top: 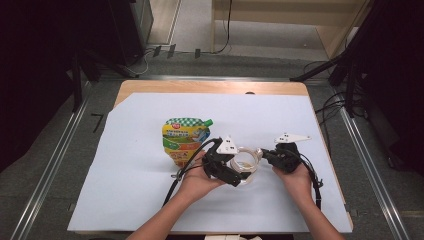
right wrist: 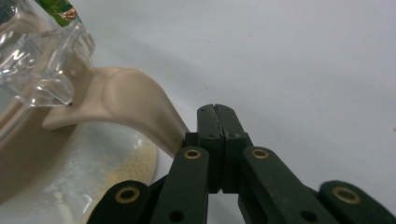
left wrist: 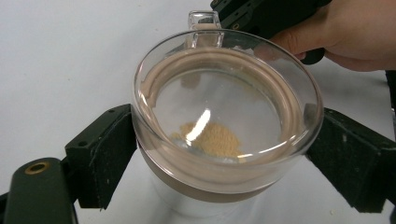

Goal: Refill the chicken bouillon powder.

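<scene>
A clear glass jar (top: 247,161) with a see-through lid and a beige seal ring (left wrist: 224,60) stands on the white sheet. A little heap of tan granules (left wrist: 215,138) lies on its bottom. My left gripper (top: 241,171) has one jaw on each side of the jar, and both black pads (left wrist: 108,154) press against its wall just under the lid. The right gripper (right wrist: 215,111) is shut with nothing between its jaws. It sits right beside the seal's beige pull tab (right wrist: 126,100), below the clear lid latch (right wrist: 42,70). Seen from above, the right gripper (top: 266,155) points at the jar's right side.
A yellow and green spouted pouch (top: 184,140) lies flat just left of the jar, behind my left hand. The white sheet (top: 130,190) covers most of the wooden table (top: 150,86). Dark stands and cables ring the table on the floor.
</scene>
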Action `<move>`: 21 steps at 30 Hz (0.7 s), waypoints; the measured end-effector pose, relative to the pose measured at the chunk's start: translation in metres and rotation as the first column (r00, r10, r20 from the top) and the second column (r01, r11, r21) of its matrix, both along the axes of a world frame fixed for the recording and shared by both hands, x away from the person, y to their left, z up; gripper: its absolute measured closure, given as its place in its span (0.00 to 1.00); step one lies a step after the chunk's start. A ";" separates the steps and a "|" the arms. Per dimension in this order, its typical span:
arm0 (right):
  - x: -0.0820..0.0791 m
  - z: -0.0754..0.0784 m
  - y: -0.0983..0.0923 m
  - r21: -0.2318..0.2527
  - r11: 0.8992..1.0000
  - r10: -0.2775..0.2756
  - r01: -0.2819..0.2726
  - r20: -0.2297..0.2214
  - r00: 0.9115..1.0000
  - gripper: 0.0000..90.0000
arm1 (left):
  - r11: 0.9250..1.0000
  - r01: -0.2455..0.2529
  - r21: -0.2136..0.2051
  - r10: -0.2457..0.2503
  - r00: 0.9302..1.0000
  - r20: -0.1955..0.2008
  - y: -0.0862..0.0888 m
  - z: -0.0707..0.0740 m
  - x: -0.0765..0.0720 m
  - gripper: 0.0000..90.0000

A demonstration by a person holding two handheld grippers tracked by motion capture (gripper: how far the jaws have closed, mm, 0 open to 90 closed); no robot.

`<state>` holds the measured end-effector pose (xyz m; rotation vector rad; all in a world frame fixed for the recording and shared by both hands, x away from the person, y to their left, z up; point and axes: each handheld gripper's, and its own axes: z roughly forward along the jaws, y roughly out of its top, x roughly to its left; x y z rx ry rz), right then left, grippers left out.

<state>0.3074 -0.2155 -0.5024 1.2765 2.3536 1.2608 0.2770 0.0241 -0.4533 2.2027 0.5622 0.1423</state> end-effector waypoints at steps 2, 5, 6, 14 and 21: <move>0.000 0.000 0.000 0.000 1.000 0.000 0.000 0.000 1.000 1.00 | 1.000 -0.001 0.000 0.001 1.000 0.001 0.000 0.001 0.000 0.13; 0.000 0.000 0.000 -0.001 1.000 -0.002 0.002 -0.001 1.000 1.00 | 1.000 0.003 0.008 -0.003 1.000 0.009 -0.001 0.002 0.000 0.13; 0.000 0.000 0.000 -0.001 1.000 -0.002 0.002 -0.003 1.000 1.00 | 1.000 0.002 0.001 -0.002 1.000 0.014 -0.001 0.003 0.000 0.13; -0.001 0.000 0.000 -0.002 1.000 -0.005 0.005 -0.002 1.000 1.00 | 1.000 0.004 -0.001 -0.004 1.000 0.012 -0.001 0.009 0.000 0.14; -0.001 0.000 0.000 -0.005 1.000 -0.006 0.006 -0.001 1.000 1.00 | 1.000 0.000 -0.010 0.000 1.000 0.000 -0.001 0.013 0.001 0.14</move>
